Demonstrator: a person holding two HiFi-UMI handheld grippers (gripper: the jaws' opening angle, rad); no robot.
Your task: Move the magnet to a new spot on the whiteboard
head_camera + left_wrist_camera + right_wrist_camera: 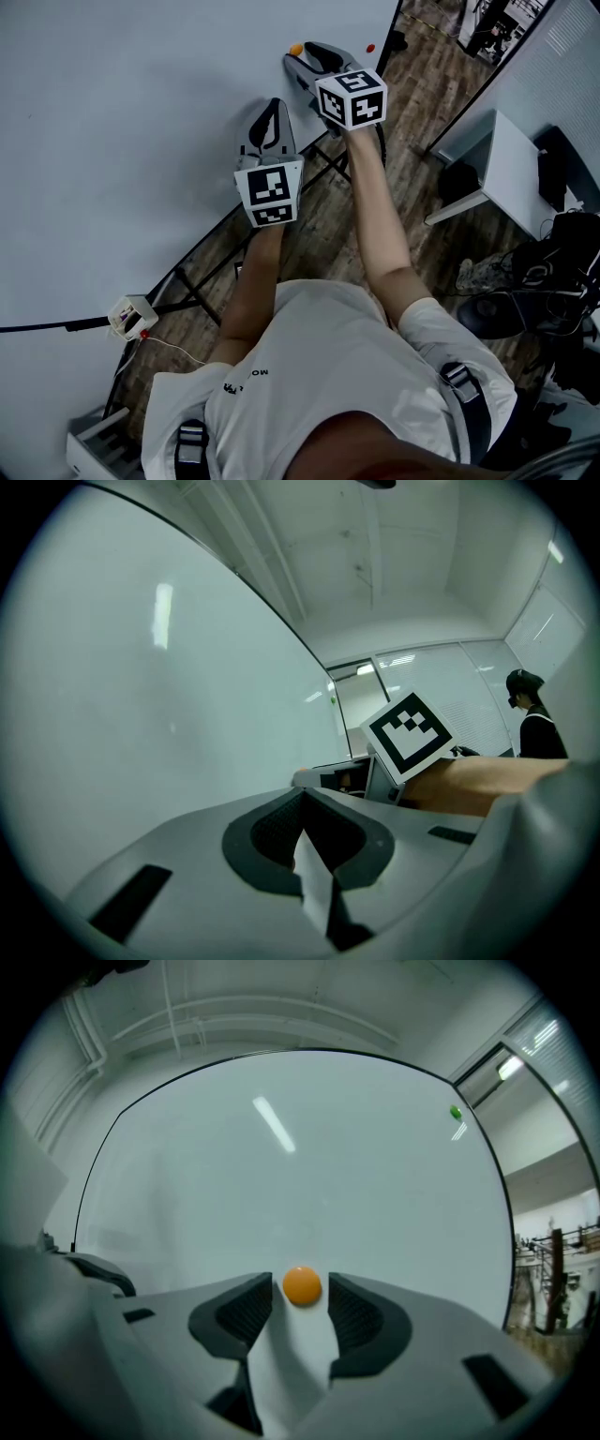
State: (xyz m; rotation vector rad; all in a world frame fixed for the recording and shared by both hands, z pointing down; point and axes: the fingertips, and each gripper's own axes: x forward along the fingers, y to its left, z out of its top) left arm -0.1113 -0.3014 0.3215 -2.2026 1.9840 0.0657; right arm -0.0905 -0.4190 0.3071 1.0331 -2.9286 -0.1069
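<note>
A small round orange magnet (302,1285) sticks to the whiteboard (281,1147). My right gripper (300,1294) is open, with one jaw on each side of the magnet and a narrow gap to each. In the head view the orange magnet (296,49) shows at the tip of the right gripper (304,56), near the whiteboard's (122,141) right edge. My left gripper (273,108) hangs lower, just off the board, and its jaws meet at the tip. In its own view the left gripper (302,795) is shut on nothing.
A green magnet (456,1112) sits high on the board's right side, and a red magnet (369,47) near its edge. Black stand legs (328,159) rest on the wood floor. A white table (506,169) and cables lie to the right. A person (530,719) stands far off.
</note>
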